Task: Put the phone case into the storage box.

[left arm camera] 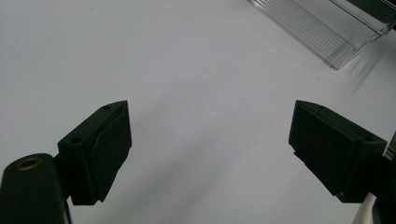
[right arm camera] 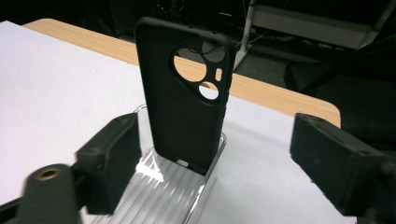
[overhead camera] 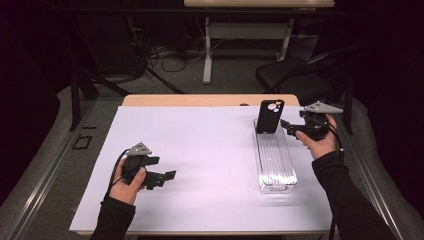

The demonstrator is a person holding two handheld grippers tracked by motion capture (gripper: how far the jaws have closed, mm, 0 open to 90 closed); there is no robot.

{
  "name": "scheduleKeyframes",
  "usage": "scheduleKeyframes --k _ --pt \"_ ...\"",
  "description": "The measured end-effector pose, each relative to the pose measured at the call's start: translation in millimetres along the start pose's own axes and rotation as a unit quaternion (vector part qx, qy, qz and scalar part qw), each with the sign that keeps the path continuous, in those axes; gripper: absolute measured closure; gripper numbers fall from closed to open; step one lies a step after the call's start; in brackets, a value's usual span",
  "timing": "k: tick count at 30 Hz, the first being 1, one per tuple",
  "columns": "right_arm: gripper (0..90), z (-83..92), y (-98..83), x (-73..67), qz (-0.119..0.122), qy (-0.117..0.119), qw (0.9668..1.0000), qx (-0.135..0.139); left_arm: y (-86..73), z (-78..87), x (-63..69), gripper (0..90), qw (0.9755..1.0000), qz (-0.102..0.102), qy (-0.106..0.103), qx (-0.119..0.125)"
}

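Observation:
A black phone case (overhead camera: 270,115) (right arm camera: 187,93) stands upright at the far end of a clear ribbed plastic rack (overhead camera: 274,159) (right arm camera: 154,196) on the white table cover. My right gripper (overhead camera: 289,126) (right arm camera: 212,163) hovers just right of the case, jaws wide apart and clear of it, open. The case stands on its own beyond the jaws. My left gripper (overhead camera: 162,169) (left arm camera: 210,149) rests low over the bare white surface at the near left, open, with nothing between its pads. A corner of the rack (left arm camera: 327,32) lies ahead of it.
The white cover (overhead camera: 200,150) spans most of the table, with a wooden strip (overhead camera: 210,100) along the far edge. A black chair (overhead camera: 290,75) and another table's legs stand beyond. Cables lie on the floor behind.

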State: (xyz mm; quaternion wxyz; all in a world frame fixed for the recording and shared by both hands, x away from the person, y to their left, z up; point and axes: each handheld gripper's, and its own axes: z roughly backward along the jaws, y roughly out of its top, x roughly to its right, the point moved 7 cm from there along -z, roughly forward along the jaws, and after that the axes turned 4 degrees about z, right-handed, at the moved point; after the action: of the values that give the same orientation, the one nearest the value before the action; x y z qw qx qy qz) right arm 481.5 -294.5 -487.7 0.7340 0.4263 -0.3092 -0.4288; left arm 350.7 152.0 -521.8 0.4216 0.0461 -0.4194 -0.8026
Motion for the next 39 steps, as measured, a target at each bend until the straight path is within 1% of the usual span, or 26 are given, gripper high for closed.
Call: scheduleKeyframes --k 1,3,8,11,12,13,15,19,20,22,23,25,28,31,33,36,39 --pt "15.4 1.4 0.4 -0.2 -0.003 0.002 1.0000 0.000 0.3 0.6 0.3 13.6 1.0000 -0.002 0.000 0.001" --pt "14.4 4.5 1.6 -1.5 -0.008 0.009 0.9999 -0.001 0.9 1.6 0.6 13.5 1.0000 0.000 -0.001 0.005" --pt "14.2 8.7 3.7 -5.8 -0.020 0.012 0.9997 -0.005 1.8 2.4 -0.6 13.6 1.0000 0.000 0.001 0.007" --pt "13.8 10.6 5.0 -9.2 -0.025 0.021 0.9994 -0.006 3.1 2.5 0.5 13.5 0.9999 0.003 -0.004 0.012" --pt "13.2 11.6 5.4 -10.8 -0.026 0.020 0.9994 -0.008 3.8 2.8 0.9 13.5 0.9999 0.005 -0.005 0.013" --pt "12.5 12.8 5.9 -11.9 -0.023 0.019 0.9995 -0.008 4.4 2.8 0.6 13.6 0.9998 0.006 -0.003 0.016" --pt "8.7 15.6 6.6 -15.9 -0.021 0.025 0.9994 -0.011 4.7 3.1 0.3 13.5 0.9998 0.006 0.000 0.019" --pt "0.0 22.0 7.3 -26.3 -0.012 0.037 0.9991 -0.018 5.6 4.8 0.8 13.5 0.9997 0.007 -0.005 0.025" --pt "0.0 23.9 7.2 -29.5 -0.011 0.040 0.9989 -0.019 6.3 5.0 1.1 13.5 0.9995 0.007 -0.008 0.028" --pt "0.0 27.8 7.2 -35.4 -0.006 0.039 0.9991 -0.017 7.3 5.8 1.4 13.5 0.9994 0.009 -0.009 0.032" --pt "0.0 30.1 6.8 -39.5 -0.005 0.040 0.9990 -0.017 7.7 6.4 1.6 13.5 0.9993 0.010 -0.011 0.034" --pt "0.0 34.6 5.1 -48.7 0.004 0.049 0.9987 -0.016 8.4 7.0 1.6 13.5 0.9992 0.011 -0.013 0.037" --pt "0.0 42.2 0.2 -64.8 0.012 0.058 0.9982 -0.014 8.8 7.5 1.6 13.5 0.9991 0.010 -0.012 0.039" --pt "0.0 49.6 -4.5 -79.2 0.020 0.064 0.9977 -0.009 8.9 8.0 2.4 13.4 0.9992 0.004 -0.013 0.037" --pt "0.0 55.0 -8.7 -90.8 0.025 0.073 0.9970 -0.005 9.2 7.9 3.5 13.4 0.9992 0.001 -0.014 0.038" --pt "0.0 61.1 -15.2 -105.6 0.033 0.073 0.9968 0.002 9.6 7.9 5.0 13.4 0.9991 -0.001 -0.015 0.039" --pt "0.0 65.3 -22.3 -119.5 0.042 0.076 0.9962 0.002 10.0 7.9 6.9 13.4 0.9991 -0.005 -0.017 0.039"
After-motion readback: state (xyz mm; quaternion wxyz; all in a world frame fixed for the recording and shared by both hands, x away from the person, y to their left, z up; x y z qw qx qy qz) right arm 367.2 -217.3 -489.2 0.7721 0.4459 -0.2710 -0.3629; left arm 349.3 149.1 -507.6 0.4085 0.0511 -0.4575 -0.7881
